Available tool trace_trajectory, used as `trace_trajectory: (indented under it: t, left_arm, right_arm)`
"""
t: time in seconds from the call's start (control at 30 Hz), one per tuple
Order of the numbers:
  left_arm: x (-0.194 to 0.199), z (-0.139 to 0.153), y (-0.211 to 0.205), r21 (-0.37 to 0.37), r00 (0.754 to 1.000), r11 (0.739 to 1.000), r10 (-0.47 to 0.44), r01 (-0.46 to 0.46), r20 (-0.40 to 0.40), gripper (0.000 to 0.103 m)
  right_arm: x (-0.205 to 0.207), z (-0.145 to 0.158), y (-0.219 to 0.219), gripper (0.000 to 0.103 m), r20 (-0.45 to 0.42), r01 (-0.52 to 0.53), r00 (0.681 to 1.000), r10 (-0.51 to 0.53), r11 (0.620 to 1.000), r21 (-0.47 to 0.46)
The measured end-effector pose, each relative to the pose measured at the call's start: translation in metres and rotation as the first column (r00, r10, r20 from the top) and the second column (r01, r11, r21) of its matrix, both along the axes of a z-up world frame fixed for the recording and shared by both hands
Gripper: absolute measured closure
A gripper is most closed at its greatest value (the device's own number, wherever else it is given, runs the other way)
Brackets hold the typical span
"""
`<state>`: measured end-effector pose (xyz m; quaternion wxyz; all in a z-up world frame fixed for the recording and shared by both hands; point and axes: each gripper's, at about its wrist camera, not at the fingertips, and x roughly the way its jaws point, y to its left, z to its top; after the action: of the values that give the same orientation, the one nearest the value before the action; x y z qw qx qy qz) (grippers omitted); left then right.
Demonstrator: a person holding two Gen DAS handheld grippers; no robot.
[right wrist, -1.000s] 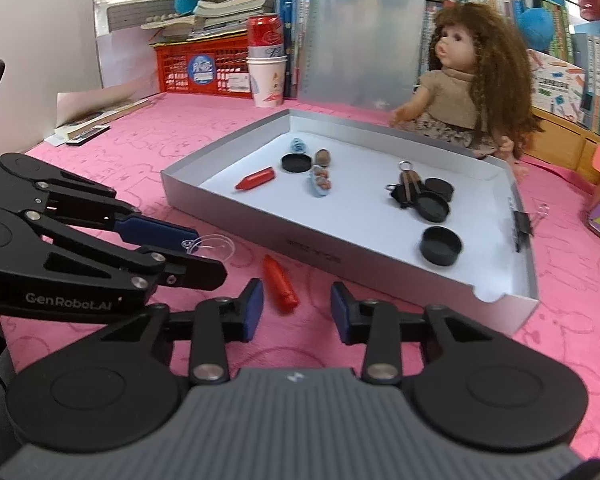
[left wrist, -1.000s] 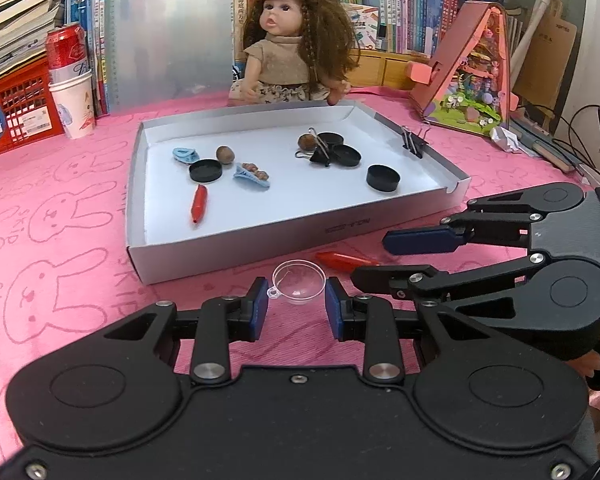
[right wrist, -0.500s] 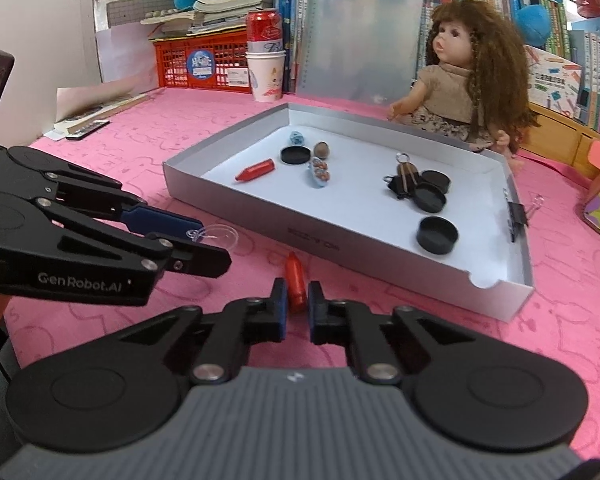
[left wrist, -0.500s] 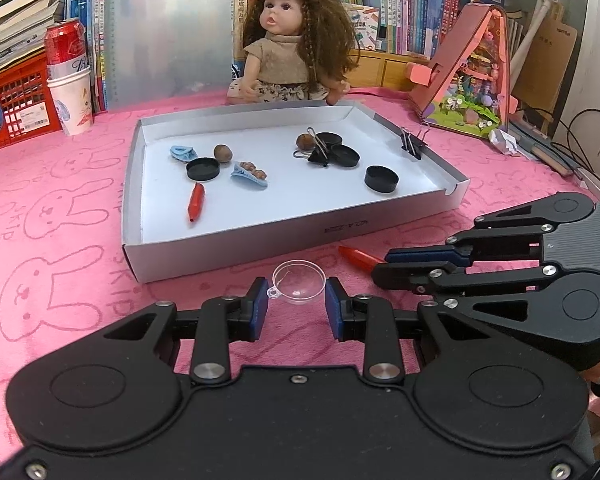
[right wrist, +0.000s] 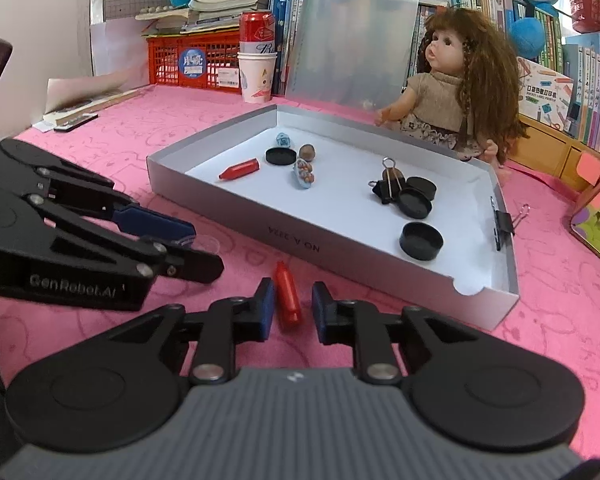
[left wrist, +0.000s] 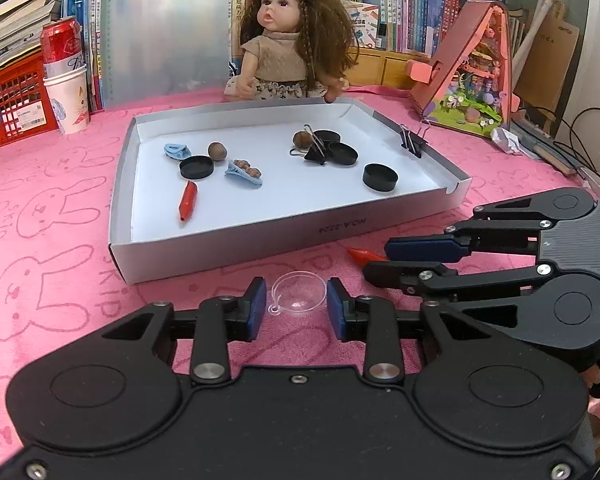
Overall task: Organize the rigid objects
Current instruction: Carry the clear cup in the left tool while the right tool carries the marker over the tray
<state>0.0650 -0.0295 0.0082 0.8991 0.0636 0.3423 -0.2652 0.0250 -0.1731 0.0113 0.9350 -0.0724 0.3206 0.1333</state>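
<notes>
A grey cardboard tray [left wrist: 228, 246] [right wrist: 340, 240] lies on the pink cloth and holds several black caps, a red crayon [left wrist: 188, 204], blue hair clips, nuts and a binder clip. My left gripper [left wrist: 296, 308] is open, its pads on either side of a clear plastic dome [left wrist: 298, 296] on the cloth. My right gripper [right wrist: 288, 306] is open around a second red crayon [right wrist: 287, 296] lying in front of the tray. That crayon's tip shows in the left wrist view [left wrist: 360, 255], partly hidden by the right gripper.
A doll [left wrist: 292, 36] sits behind the tray. A red can in a paper cup [left wrist: 66, 80] and a red basket [left wrist: 8, 108] stand at the back left. A pink toy house [left wrist: 472, 76] stands at the back right. A binder clip [left wrist: 412, 142] grips the tray's right wall.
My right gripper closed on the crayon half a second ago and is now open again around it. Both views have shifted slightly. The left gripper stays open around the dome.
</notes>
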Motion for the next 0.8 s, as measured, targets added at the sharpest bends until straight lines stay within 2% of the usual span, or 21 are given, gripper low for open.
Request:
trace_trajectory:
  t: [0.27, 0.5, 0.53, 0.8]
  left_arm:
    - [-0.0013, -0.0027, -0.0017, 0.018, 1.0, 1.0, -0.009, 0.009, 0.019, 0.069]
    - [-0.0059, -0.003, -0.0044, 0.037, 0.999, 0.999, -0.01, 0.009, 0.039, 0.075]
    - [-0.0064, -0.0028, -0.0047, 0.038, 0.999, 0.999, -0.015, 0.013, 0.04, 0.076]
    - [-0.009, 0.0043, -0.005, 0.025, 0.999, 0.999, -0.023, 0.022, 0.047, 0.076]
  right_arm:
    - [0.0012, -0.0018, 0.0015, 0.064, 0.006, 0.002, 1.0, -0.002, 1.0, 0.008]
    - [0.0004, -0.0022, 0.0035, 0.074, 0.01, 0.001, 1.0, -0.001, 1.0, 0.007]
    - [0.0004, -0.0022, 0.0034, 0.08, 0.01, 0.002, 1.0, -0.002, 1.0, 0.008]
    - [0.0, -0.0006, 0.0049, 0.084, 0.012, 0.021, 1.0, -0.021, 1.0, 0.013]
